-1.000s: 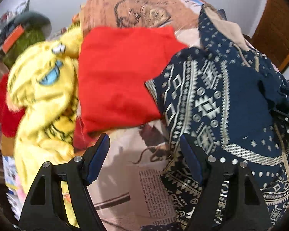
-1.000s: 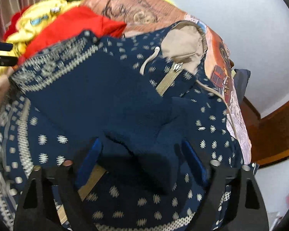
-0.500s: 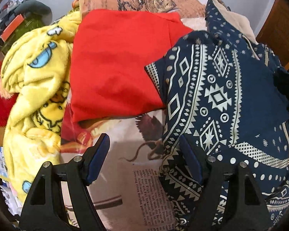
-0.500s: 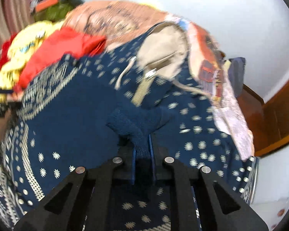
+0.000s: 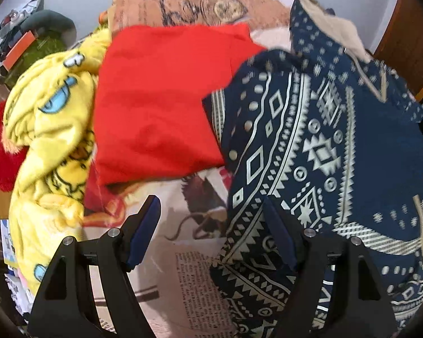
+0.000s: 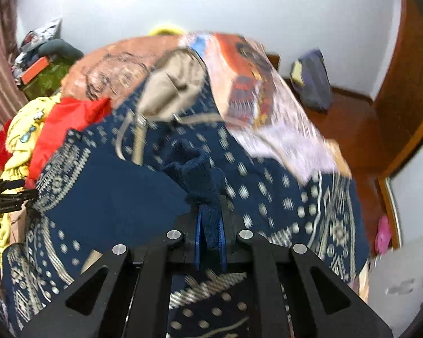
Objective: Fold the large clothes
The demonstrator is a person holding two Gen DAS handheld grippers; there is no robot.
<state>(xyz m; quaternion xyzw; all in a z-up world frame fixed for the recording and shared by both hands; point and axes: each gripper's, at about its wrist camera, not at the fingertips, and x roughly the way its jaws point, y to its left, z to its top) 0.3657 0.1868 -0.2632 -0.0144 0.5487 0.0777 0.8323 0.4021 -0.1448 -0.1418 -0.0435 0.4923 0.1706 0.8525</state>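
Right tool (image 6: 210, 225) pinched a knit navy cuff of the white-patterned, tan-lined hoodie (image 6: 112, 197); left tool (image 5: 211, 225) gaped wide, empty.

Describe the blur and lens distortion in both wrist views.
Left wrist view: fisheye bends the frame edges; the navy patterned hoodie smears near its hood, while the open left tool stays sharp. Right wrist view: heavier motion blur streaks the hoodie and printed bedspread; the right tool, shut on a hoodie fold, stays crisp.

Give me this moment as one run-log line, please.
right gripper: shut on navy patterned hooded garment | left gripper: open, empty
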